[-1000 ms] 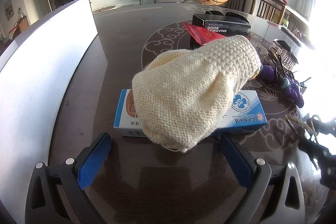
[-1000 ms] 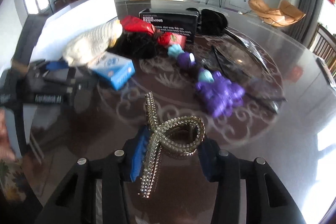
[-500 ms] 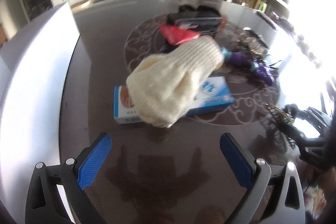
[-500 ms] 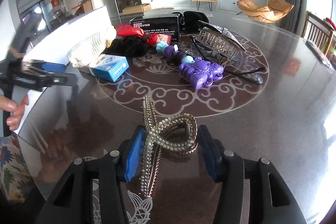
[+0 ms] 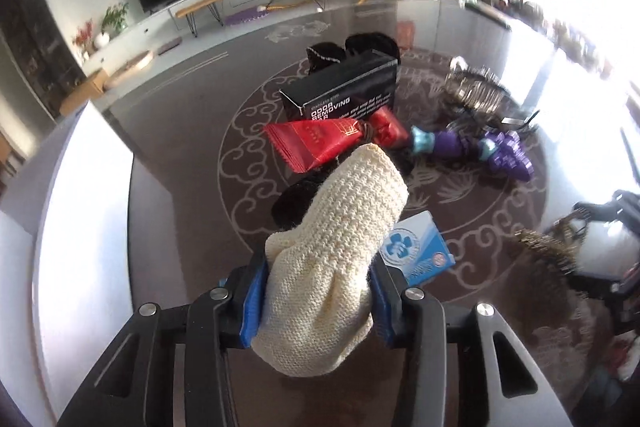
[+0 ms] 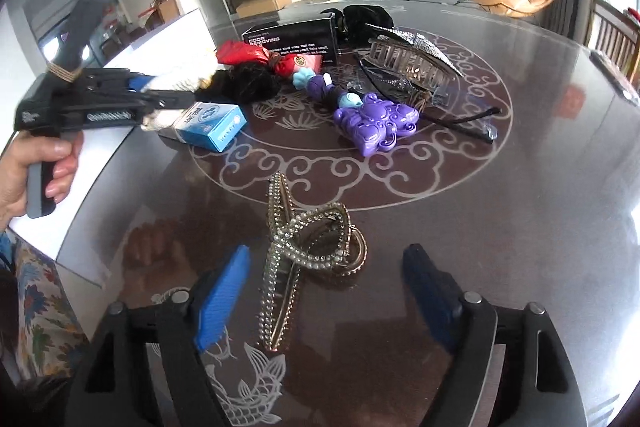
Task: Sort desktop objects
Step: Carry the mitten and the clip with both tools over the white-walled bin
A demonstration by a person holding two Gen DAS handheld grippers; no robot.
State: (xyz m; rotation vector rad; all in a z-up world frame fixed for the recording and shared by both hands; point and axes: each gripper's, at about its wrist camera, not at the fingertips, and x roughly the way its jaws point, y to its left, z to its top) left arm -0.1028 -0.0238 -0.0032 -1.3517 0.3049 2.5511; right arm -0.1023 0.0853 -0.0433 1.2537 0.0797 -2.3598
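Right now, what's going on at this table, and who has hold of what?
A person is sorting clutter on a dark glass table with a handheld gripper in each hand. The left gripper has just closed on the cream knitted pouch, over the blue and white box. The right gripper has just opened, its pads clear of the rhinestone hair claw lying on the glass between them. The black box, red packets and purple toy sit untouched.

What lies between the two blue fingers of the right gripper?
The rhinestone hair clip lies on the table there, touching neither of the fingers, which have just opened; the right wrist view shows it.
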